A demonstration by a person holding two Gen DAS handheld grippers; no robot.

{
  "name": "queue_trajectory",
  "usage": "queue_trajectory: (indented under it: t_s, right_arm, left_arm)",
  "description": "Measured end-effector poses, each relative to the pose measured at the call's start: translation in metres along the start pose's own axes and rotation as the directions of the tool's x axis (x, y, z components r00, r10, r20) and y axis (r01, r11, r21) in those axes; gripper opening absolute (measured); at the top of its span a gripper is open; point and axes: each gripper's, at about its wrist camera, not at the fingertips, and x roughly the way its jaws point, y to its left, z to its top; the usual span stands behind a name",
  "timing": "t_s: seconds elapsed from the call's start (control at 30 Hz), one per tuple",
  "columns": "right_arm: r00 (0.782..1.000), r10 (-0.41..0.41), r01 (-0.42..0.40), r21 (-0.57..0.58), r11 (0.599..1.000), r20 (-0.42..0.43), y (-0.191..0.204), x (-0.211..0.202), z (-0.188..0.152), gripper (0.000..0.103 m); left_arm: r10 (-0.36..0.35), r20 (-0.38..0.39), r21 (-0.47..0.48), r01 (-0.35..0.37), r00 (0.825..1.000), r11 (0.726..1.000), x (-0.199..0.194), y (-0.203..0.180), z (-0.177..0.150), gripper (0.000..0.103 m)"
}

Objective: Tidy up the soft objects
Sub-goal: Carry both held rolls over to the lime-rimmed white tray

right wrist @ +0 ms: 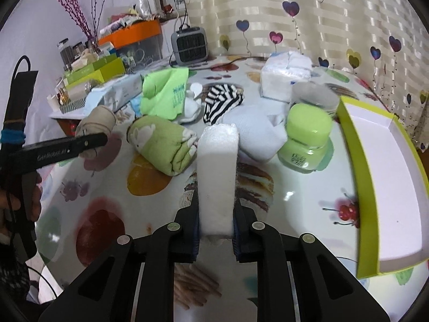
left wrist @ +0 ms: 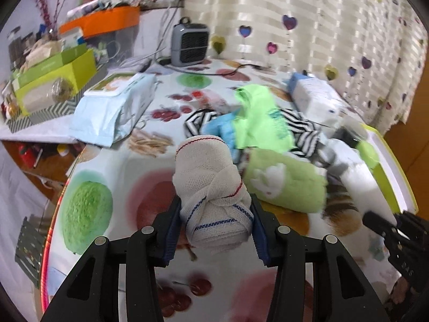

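On the counter, left wrist view:
- Left claw point(left wrist: 215, 230): clenched on the knotted gauze cloth bundle point(left wrist: 211, 185), pads pressing both sides.
- Bundle axis: lengthwise along the fingers, far end pointing toward the rolled green towel point(left wrist: 287, 185).
- Green towel: just right of the bundle, lying flat on the counter point(left wrist: 107, 177).
- Beyond the towel: bright green cloth point(left wrist: 257, 118), striped cloth point(left wrist: 305, 131) and blue cloth point(left wrist: 219, 131), heaped together.
- Green-edged box point(left wrist: 391, 166): farther right than the towel, at the counter's edge; partly hidden, blurred.

On the counter, right wrist view:
- Right claw point(right wrist: 215, 225): clenched on a white folded cloth block point(right wrist: 217, 177), held upright between the pads.
- Block axis: along the fingers, top end reaching toward the pale folded cloth point(right wrist: 257, 131).
- Green-edged box point(right wrist: 380, 177): right of the block, open, white inside, nothing in it that shows.
- Green jar point(right wrist: 305, 139): between the towel side and the box, standing on the counter.
- Green towel point(right wrist: 163, 145): left of the block, near, not touching.
- Left claw point(right wrist: 88, 139): past the towel, farther from the box than the right one.

Judgement:
- Nearer hand: the right, so likely first to the box, if that is the bin.

Surface and room:
- Counter point(right wrist: 308, 214): glossy fruit-print cover, probably slippery.
- Behind: striped curtain with hearts point(right wrist: 321, 21), small grey heater point(right wrist: 190, 44).
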Motion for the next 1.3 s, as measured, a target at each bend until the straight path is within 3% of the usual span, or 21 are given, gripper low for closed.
queue_trajectory:
  t_s: [0.23,0.43,0.87,0.93,1.1,1.3]
  right_arm:
    - [0.998,-0.034,0.034,0.008,0.999,0.043,-0.007,-0.024,0.001,0.019]
    - [0.994,-0.079,0.076,0.043,0.996,0.074,-0.024,-0.044,0.002,0.019]
    - [0.966,-0.24,0.222,0.176,0.959,0.091,-0.086,-0.084,-0.005,0.019]
    - [0.961,-0.263,0.244,0.192,0.951,0.082,-0.095,-0.087,-0.007,0.019]
    - [0.945,-0.316,0.291,0.231,0.928,0.08,-0.118,-0.098,-0.006,0.019]
    - [0.928,-0.372,0.355,0.261,0.898,0.019,-0.149,-0.092,-0.013,0.019]
  left_arm:
    - [-0.043,0.036,0.071,0.041,0.998,0.997,-0.023,-0.032,0.003,0.046]
    - [-0.125,0.04,0.134,0.119,0.991,0.984,-0.029,-0.071,0.007,0.046]
    - [-0.31,0.014,0.287,0.293,0.951,0.912,-0.026,-0.17,0.022,0.046]
    - [-0.314,0.008,0.304,0.297,0.949,0.905,-0.025,-0.182,0.024,0.046]
    - [-0.374,-0.034,0.325,0.364,0.927,0.873,-0.017,-0.209,0.032,0.046]
    - [-0.396,-0.081,0.359,0.398,0.914,0.844,0.001,-0.244,0.037,0.046]
